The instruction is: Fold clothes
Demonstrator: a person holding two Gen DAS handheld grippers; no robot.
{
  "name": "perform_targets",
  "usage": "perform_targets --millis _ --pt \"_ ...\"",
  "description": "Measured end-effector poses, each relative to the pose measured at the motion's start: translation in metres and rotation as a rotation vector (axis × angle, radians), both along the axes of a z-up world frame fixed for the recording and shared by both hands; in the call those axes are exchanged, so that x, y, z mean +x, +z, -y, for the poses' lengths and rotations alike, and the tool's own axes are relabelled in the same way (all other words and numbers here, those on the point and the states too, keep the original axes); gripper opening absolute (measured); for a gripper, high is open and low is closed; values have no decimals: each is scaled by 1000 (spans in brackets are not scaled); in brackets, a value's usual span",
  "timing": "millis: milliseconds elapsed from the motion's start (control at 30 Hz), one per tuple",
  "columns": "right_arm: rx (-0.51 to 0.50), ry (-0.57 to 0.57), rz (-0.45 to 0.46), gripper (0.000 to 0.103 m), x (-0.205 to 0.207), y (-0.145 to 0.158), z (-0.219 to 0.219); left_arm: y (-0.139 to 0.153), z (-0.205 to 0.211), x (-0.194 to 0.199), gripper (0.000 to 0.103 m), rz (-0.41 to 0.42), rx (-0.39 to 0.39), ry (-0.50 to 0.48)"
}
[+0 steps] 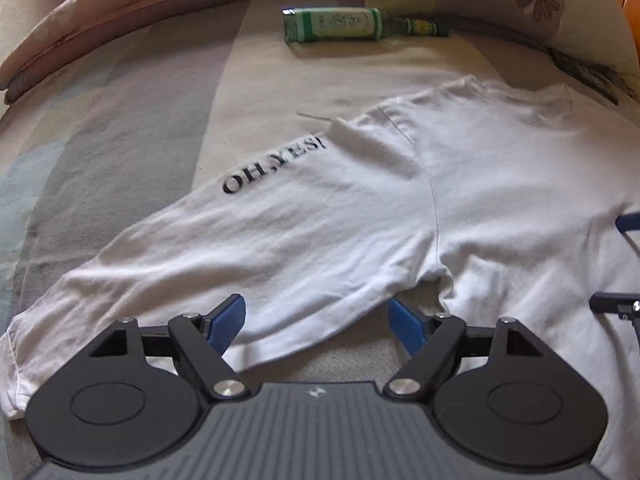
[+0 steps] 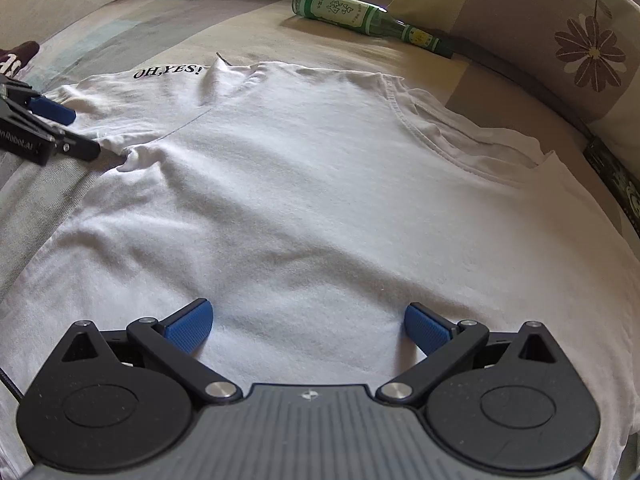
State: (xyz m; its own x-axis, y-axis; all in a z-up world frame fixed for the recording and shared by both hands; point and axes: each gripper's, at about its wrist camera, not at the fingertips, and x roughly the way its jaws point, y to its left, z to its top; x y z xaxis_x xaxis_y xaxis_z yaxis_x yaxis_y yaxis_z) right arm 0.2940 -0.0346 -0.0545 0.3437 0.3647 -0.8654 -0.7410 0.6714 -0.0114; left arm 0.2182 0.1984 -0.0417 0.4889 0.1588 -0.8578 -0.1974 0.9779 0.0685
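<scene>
So the whole thing was on a bed covered in a striped sheet of beige, grey and pale blue bands [image 1: 132, 128], with a pinkish rolled quilt [image 1: 120, 12] bunched along the far edge and a beige pillow with a brown flower print [image 2: 580, 48] off to the right. A white cotton t-shirt [image 2: 300, 184] was lying spread out flat across the sheet, a bit wrinkly, with its ribbed neckline [image 2: 420, 128] toward the pillow side. One sleeve with black "OH,YES!" lettering [image 1: 272, 164] stuck out to the left, and the edge of that sleeve was flipped up a little near the text. The left gripper [image 1: 316, 324] had its blue ribbed pads spread wide apart, hanging right over the lower hem of that sleeve near the armpit, not pinching anything. The right gripper [image 2: 308, 324] was just as wide open, sitting low over the body of the shirt with bare white fabric between the pads. A green glass bottle with a white-and-green label [image 2: 360, 16] was lying on its side on the sheet past the shirt, well apart from it, neck pointing at the pillow. Some dark maroon fabric with white letters [image 2: 18, 58] peeked in at the far left of the right wrist view.
</scene>
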Motion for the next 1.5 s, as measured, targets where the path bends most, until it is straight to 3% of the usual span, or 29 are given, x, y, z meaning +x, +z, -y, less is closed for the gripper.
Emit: perform_targets --millis 100,300,467,567,700,833,933,1067,1200,1400,1500 --pt "-3 -1 2 103 0 0 -1 3 -16 6 79 32 -36 69" --pt "-20 1 -13 103 3 0 -3 -18 -38 -19 80 -11 -54 197" --pt "-28 0 -16 103 4 0 -4 -7 -46 -41 79 -40 -46 218" --pt "-23 -5 -5 103 2 0 -3 6 -53 -30 79 42 -37 200" --pt "-40 -20 -3 103 1 5 -7 -4 -68 -10 79 80 -68 219" --pt "26 -18 36 103 0 29 -15 -14 -83 6 79 114 -102 243" --pt "49 20 58 103 1 43 -35 -16 -99 -22 79 103 -101 287" --pt "94 66 68 103 2 55 -67 -18 -131 -65 84 49 -18 345" --pt "133 90 54 103 0 61 -98 -9 -165 -82 82 25 -3 469" --pt "138 152 23 103 -16 60 -125 -5 -164 -59 83 68 -18 351" --pt "123 176 19 103 -22 58 -134 -14 -177 -58 83 61 -53 358"
